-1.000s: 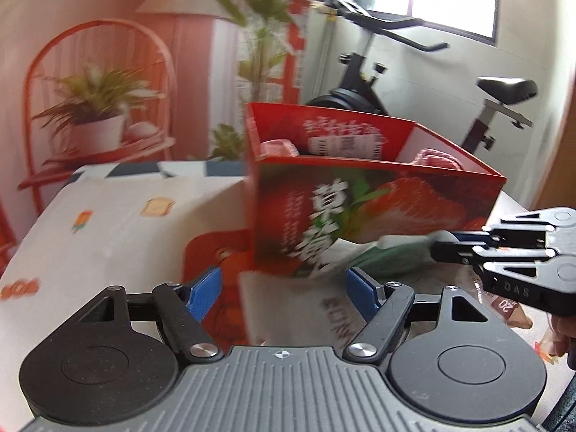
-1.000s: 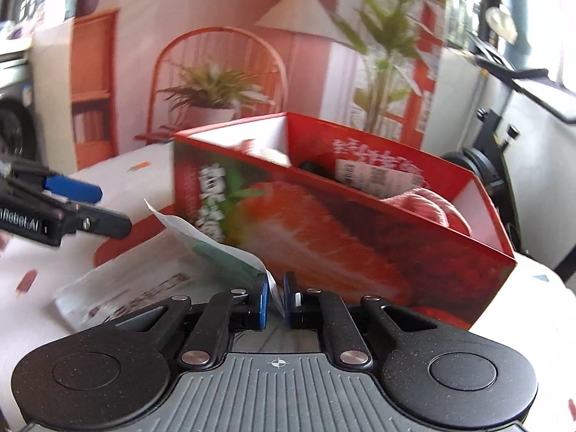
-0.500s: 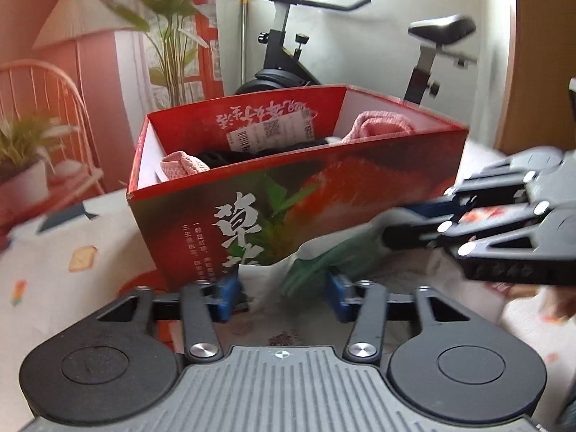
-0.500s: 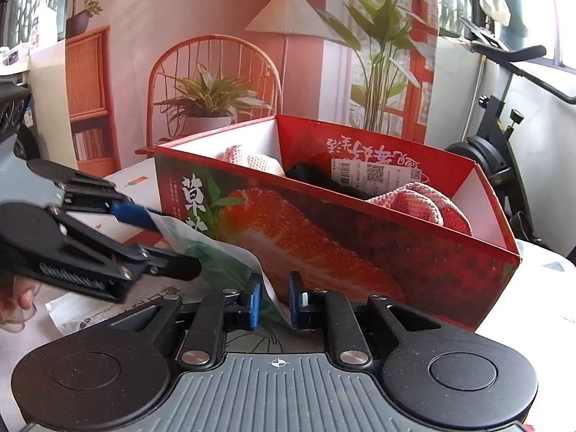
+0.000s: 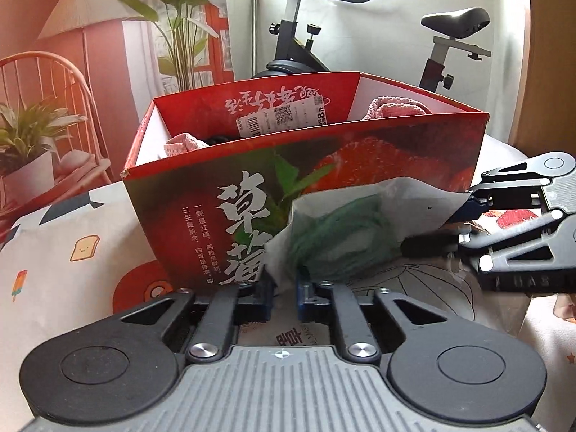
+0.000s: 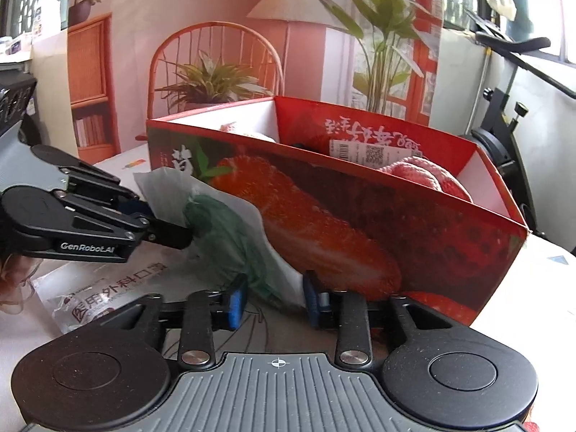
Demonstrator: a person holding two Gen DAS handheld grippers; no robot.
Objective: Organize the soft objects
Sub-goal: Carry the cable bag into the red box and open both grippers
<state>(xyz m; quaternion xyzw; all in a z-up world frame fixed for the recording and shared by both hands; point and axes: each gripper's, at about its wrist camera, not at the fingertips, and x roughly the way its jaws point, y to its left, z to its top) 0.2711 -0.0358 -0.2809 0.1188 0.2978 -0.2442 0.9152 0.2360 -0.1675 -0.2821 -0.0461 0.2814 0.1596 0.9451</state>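
A translucent white bag with a green soft item [image 5: 345, 237] inside leans against the front of the red strawberry box [image 5: 201, 216]. My left gripper [image 5: 283, 297] is shut on the bag's lower left corner. In the right wrist view the bag [image 6: 230, 230] stands between the parted blue pads of my right gripper [image 6: 274, 302], which is open. The right gripper also shows at the bag's right edge in the left wrist view [image 5: 464, 223]. The box [image 6: 414, 237] holds pink knitted items [image 5: 392, 106], a dark item and a labelled packet [image 5: 284, 120].
A clear plastic packet with printed characters [image 6: 104, 295] lies on the patterned tablecloth [image 5: 72, 270] under the bag. An exercise bike [image 5: 298, 54] stands behind the box. An orange chair and potted plant [image 6: 212, 79] stand at the back.
My left gripper closed on the bag's corner. My right gripper opened and let go of the bag. The bag now stands higher against the box.
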